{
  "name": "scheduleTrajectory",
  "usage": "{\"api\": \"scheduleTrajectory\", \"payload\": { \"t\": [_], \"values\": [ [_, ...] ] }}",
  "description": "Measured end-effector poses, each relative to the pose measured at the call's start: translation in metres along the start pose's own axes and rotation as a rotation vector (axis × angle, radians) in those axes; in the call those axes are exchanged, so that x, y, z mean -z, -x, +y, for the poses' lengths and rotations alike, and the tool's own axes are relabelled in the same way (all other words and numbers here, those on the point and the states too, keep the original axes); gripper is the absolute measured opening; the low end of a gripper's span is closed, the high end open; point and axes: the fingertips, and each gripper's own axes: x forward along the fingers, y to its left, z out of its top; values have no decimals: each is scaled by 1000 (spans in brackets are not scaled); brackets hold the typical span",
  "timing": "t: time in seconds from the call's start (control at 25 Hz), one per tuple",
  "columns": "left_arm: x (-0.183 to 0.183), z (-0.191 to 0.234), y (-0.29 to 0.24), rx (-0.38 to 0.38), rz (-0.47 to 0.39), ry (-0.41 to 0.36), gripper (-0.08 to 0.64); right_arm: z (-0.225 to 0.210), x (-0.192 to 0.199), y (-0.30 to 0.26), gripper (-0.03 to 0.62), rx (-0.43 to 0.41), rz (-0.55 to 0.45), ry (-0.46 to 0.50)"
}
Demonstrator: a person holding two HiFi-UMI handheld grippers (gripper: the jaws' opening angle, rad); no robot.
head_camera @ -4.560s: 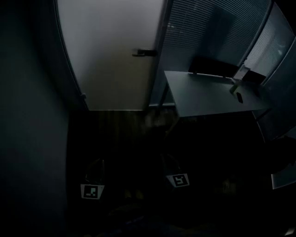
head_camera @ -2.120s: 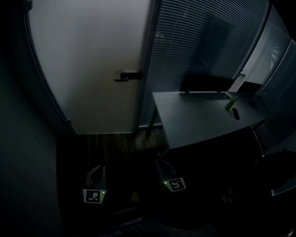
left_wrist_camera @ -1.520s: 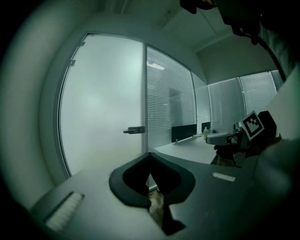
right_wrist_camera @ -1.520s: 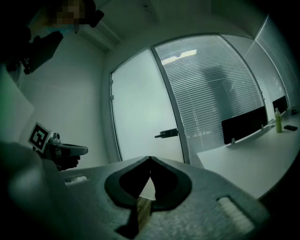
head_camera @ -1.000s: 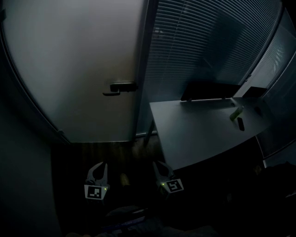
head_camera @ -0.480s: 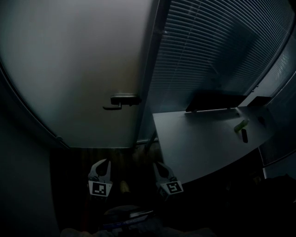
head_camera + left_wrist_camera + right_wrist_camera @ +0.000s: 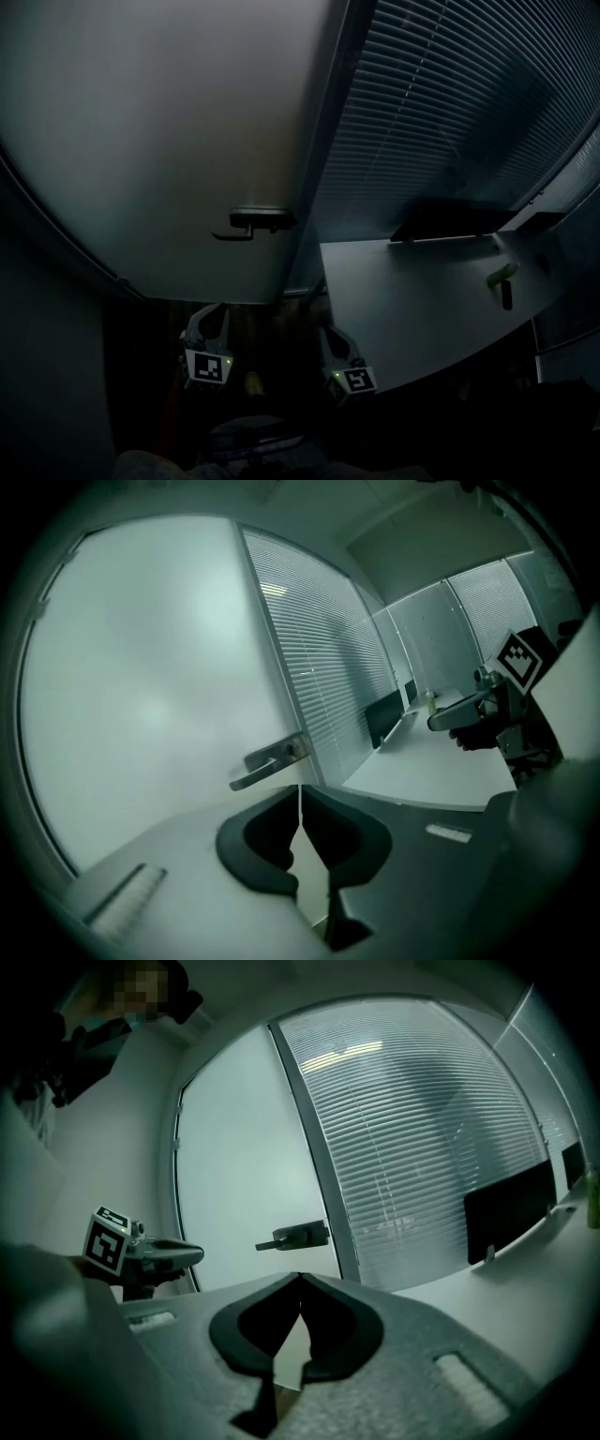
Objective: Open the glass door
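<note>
From the head view, the glass door stands closed ahead. Its lever handle sits near the right edge, well above the left tongs and right tongs, which both hang low. The tabletop corner is just beside the right tongs, and a careless lift could knock it. In the left gripper view the jaws are all but together, just eased a hair apart, with nothing between them; like that they would skid off the lever. In the right gripper view the jaws meet, empty, with the handle ahead. In this gloom a misjudged reach could strike the glass.
</note>
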Motion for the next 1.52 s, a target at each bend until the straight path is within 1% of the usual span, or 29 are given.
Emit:
{"api": "scheduleTrajectory", "payload": {
  "t": [0.12, 0.24, 0.32, 0.4, 0.48, 0.6, 0.72, 0.84, 0.92, 1.0, 1.16, 1.24, 1.32, 1.44, 1.52],
  "values": [
    [-3, 13, -20, -18, -3, -37, 31, -11, -4, -17, 3, -13, 8, 7],
    [-6, 22, -43, -36, 32, -100, 48, -22, -16, -38, 3, -48, 23, 13],
    [-6, 25, -53, -51, 47, -104, 54, -26, -20, -49, 3, -82, 42, 26],
    [-10, 27, -61, -68, 49, -105, 64, -35, -20, -58, 2, -97, 65, 49],
    [-10, 30, -71, -79, 68, -146, 78, -45, -17, -67, 3, -93, 82, 64],
    [-7, 31, -89, -77, 87, -239, 105, -49, -19, -80, 3, -95, 94, 59],
    [-7, 34, -104, -81, 95, -308, 126, -56, -15, -86, 3, -85, 114, 52],
    [-6, 43, -120, -95, 97, -371, 156, -58, -20, -88, 3, -79, 94, 35],
    [-3, 52, -131, -109, 107, -414, 172, -55, -22, -90, 3, -93, 83, 23],
    [3, 59, -140, -116, 127, -448, 179, -54, -24, -91, 3, -105, 65, 17],
    [17, 64, -154, -115, 199, -542, 193, -68, -26, -89, 3, -73, 68, 17],
    [19, 64, -159, -118, 220, -564, 193, -76, -23, -88, 3, -72, 59, 22],
    [18, 64, -163, -117, 223, -579, 195, -82, -21, -87, 3, -64, 50, 24],
    [16, 65, -171, -119, 233, -617, 195, -81, -22, -85, 3, -53, 44, 17],
    [18, 67, -177, -122, 254, -628, 193, -81, -21, -83, 3, -53, 46, 26]
  ]
}}
